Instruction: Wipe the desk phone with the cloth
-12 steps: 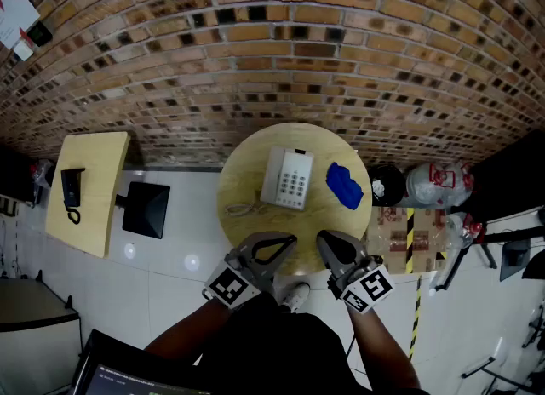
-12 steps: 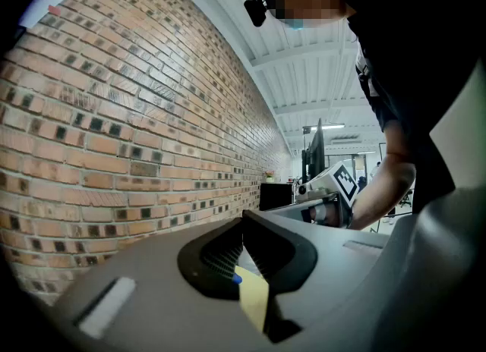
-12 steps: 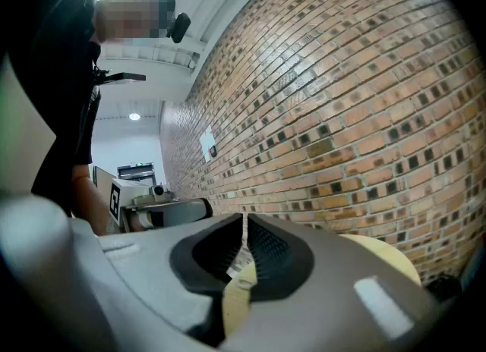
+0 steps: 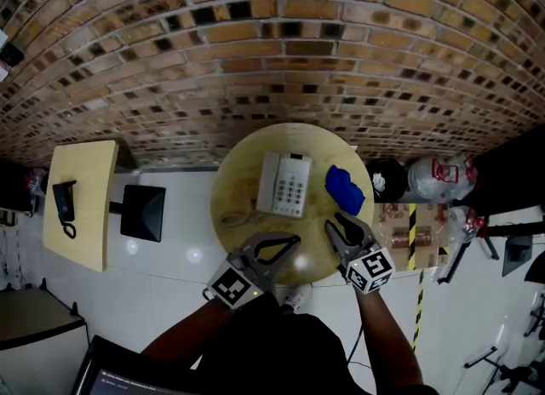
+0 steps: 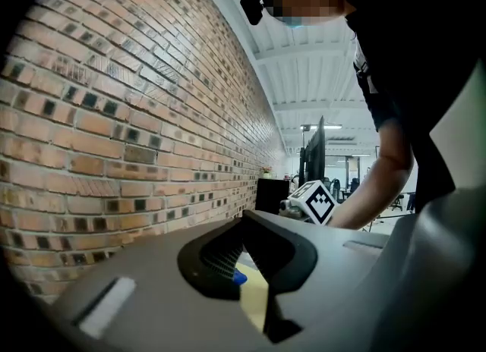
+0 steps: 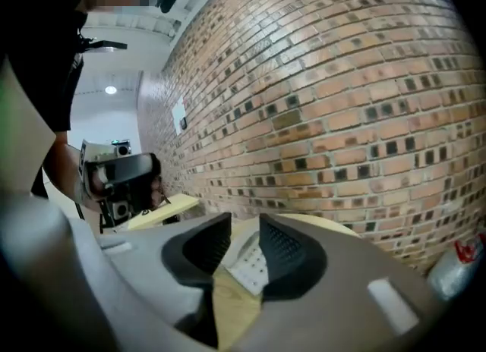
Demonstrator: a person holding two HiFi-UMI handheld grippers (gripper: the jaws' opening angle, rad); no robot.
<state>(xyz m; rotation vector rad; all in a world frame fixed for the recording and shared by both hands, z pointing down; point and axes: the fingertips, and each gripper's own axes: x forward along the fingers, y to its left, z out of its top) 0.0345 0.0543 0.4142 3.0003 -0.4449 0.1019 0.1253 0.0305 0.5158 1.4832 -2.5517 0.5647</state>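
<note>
We hold 2 grippers over the near edge of a round wooden table [image 4: 255,151] that stands by a brick wall [image 4: 272,53]. The white desk phone [image 4: 285,184] lies near the table's middle, and the crumpled blue cloth [image 4: 344,187] lies just to its right, not touching it. Our left gripper [image 4: 294,238] has its jaw tips pressed together on nothing; our right gripper [image 4: 336,223], near the cloth, shows a narrow, empty gap, with the phone's keypad beyond it
</note>
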